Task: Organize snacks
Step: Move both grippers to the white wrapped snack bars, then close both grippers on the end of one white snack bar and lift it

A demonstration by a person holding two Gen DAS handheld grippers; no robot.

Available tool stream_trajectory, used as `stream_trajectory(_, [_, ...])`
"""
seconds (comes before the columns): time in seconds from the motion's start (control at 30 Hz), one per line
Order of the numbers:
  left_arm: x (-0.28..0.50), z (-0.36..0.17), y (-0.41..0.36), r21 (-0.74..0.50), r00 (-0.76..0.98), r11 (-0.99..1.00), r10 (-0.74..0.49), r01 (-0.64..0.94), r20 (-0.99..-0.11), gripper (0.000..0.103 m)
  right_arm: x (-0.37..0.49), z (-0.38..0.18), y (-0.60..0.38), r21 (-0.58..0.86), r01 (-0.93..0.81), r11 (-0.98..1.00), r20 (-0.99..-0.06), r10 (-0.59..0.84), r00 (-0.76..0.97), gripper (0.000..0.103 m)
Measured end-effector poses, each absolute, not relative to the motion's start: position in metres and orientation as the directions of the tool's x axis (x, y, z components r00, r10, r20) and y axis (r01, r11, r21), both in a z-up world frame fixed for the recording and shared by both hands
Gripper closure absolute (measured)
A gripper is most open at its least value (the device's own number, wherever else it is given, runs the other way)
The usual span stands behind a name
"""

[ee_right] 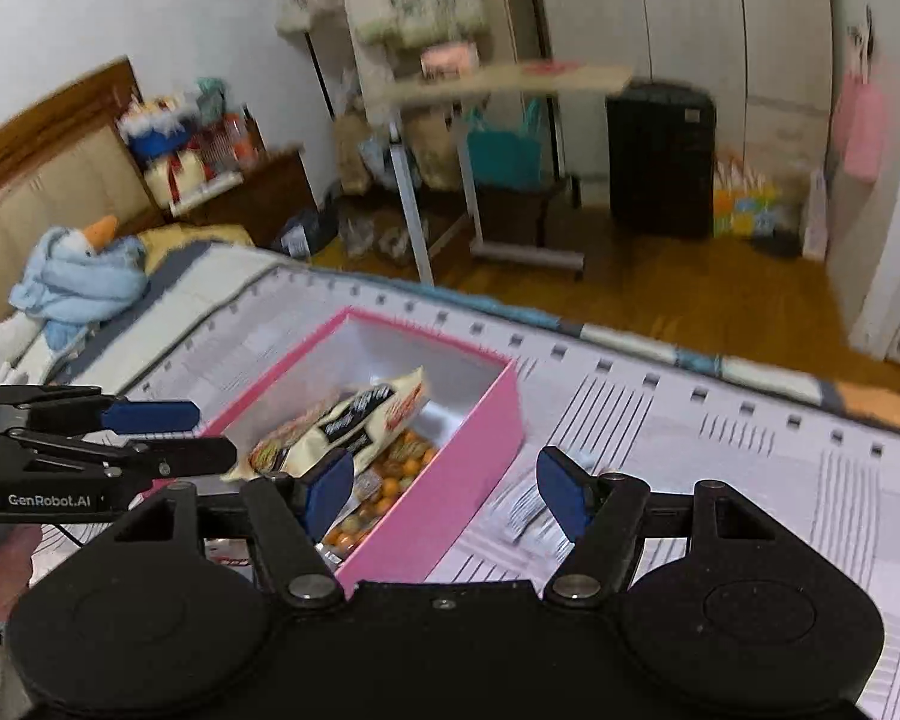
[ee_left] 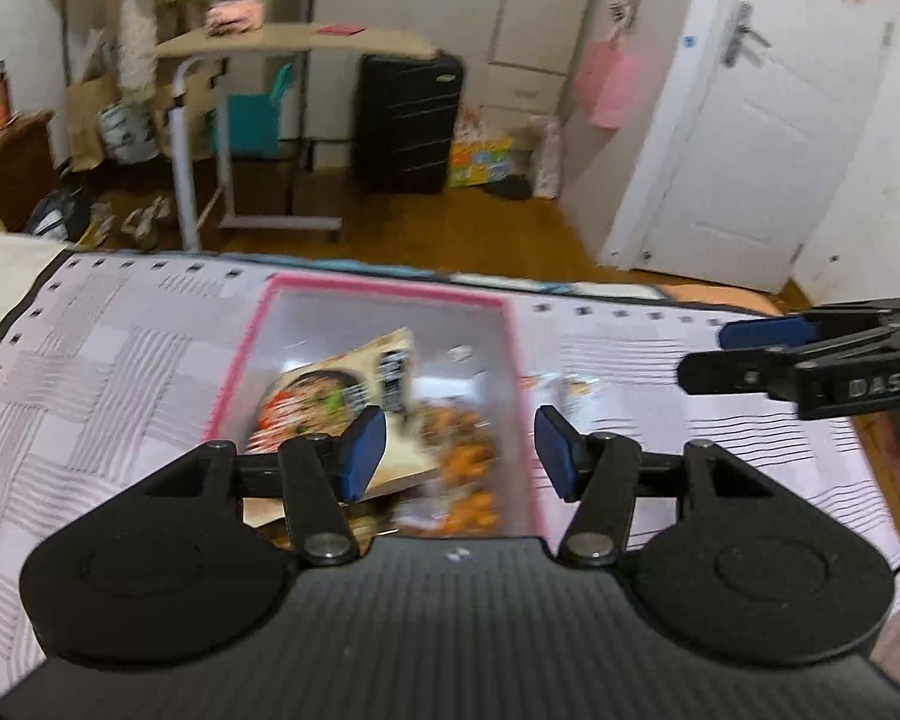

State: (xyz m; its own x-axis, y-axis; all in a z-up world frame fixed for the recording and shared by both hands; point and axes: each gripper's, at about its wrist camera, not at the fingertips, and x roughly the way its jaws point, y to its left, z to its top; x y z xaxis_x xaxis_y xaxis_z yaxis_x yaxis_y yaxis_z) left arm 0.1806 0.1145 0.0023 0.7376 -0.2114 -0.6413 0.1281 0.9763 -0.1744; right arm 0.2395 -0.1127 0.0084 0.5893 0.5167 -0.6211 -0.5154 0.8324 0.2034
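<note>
So the pink-rimmed rectangular cardboard box (ee_right: 450, 474) is sitting on the pale lilac striped bedspread (ee_right: 720, 480), set in a bit from the far edge of the bed, with open wooden floor (ee_right: 660, 294) stretching beyond that edge toward the black ribbed suitcase (ee_right: 660, 162). Inside the box a cream noodle packet with a bowl picture (ee_right: 354, 426) is leaning tilted over a heap of small orange wrapped snacks (ee_right: 390, 480), and the far end of the box is looking bare. The left gripper (ee_left: 459, 450) is hovering over the near end of the box with its blue pads apart and nothing between them. The right gripper (ee_right: 444, 489) is also standing apart and gripping nothing, straddling the box's right wall. There's plenty of bare bedspread on both sides of the box. A few small white sachets (ee_right: 528, 510) are lying on the spread just right of the box, partly hidden behind the right gripper's finger and too blurry to read. The near end of the box is getting cut off by the gripper bodies in both views, and the left view is smearing the snacks quite a bit
</note>
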Motion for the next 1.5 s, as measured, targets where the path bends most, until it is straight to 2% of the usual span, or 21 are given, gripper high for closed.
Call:
stream_trajectory(0.1, [0.184, 0.006, 0.084, -0.139, 0.735, 0.976, -0.217, 0.166, -0.643, 0.049, 0.243, 0.006, -0.130, 0.212, -0.504, 0.838, -0.622, 0.513, 0.592, 0.030])
stream_trajectory(0.27, [0.203, -0.003, 0.036, -0.102, 0.722, 0.974, -0.220, 0.205, -0.656, 0.051, 0.270, -0.012, -0.151, 0.305, -0.439, 0.845, -0.637, 0.524, 0.565, 0.030])
stream_trajectory(0.33, [0.217, -0.008, 0.016, -0.061, 0.723, 0.977, -0.193, 0.204, -0.663, 0.055, 0.287, -0.024, -0.156, 0.355, -0.397, 0.846, -0.650, 0.529, 0.546, 0.031])
stream_trajectory(0.4, [0.234, -0.016, -0.003, -0.028, 0.713, 0.979, -0.167, 0.202, -0.681, 0.066, 0.306, -0.039, -0.163, 0.408, -0.349, 0.843, -0.657, 0.537, 0.529, 0.033])
stream_trajectory(0.5, [0.258, -0.034, -0.026, 0.004, 0.674, 0.979, -0.137, 0.203, -0.726, 0.075, 0.335, -0.069, -0.169, 0.492, -0.274, 0.827, -0.667, 0.560, 0.492, 0.040])
stream_trajectory(0.6, [0.281, -0.058, -0.044, 0.069, 0.650, 0.981, -0.067, 0.181, -0.757, 0.077, 0.354, -0.108, -0.174, 0.544, -0.198, 0.815, -0.688, 0.568, 0.452, 0.042])
stream_trajectory(0.73, [0.304, -0.090, -0.061, 0.172, 0.633, 0.976, 0.049, 0.133, -0.772, 0.077, 0.367, -0.150, -0.172, 0.551, -0.147, 0.822, -0.722, 0.557, 0.409, 0.046])
stream_trajectory(1.0, [0.317, -0.134, -0.065, 0.218, 0.621, 0.972, 0.119, 0.086, -0.774, 0.089, 0.375, -0.190, -0.156, 0.578, -0.138, 0.804, -0.717, 0.581, 0.386, 0.048])
stream_trajectory(1.13, [0.322, -0.143, -0.066, 0.241, 0.632, 0.967, 0.137, 0.080, -0.762, 0.091, 0.380, -0.191, -0.147, 0.568, -0.151, 0.809, -0.708, 0.574, 0.412, 0.049])
stream_trajectory(1.27, [0.324, -0.154, -0.069, 0.250, 0.623, 0.964, 0.142, 0.089, -0.770, 0.094, 0.375, -0.185, -0.135, 0.481, -0.212, 0.851, -0.738, 0.523, 0.426, 0.065])
stream_trajectory(1.5, [0.321, -0.151, -0.064, 0.223, 0.632, 0.972, 0.125, 0.078, -0.765, 0.099, 0.379, -0.170, -0.147, 0.451, -0.243, 0.859, -0.767, 0.512, 0.387, 0.072])
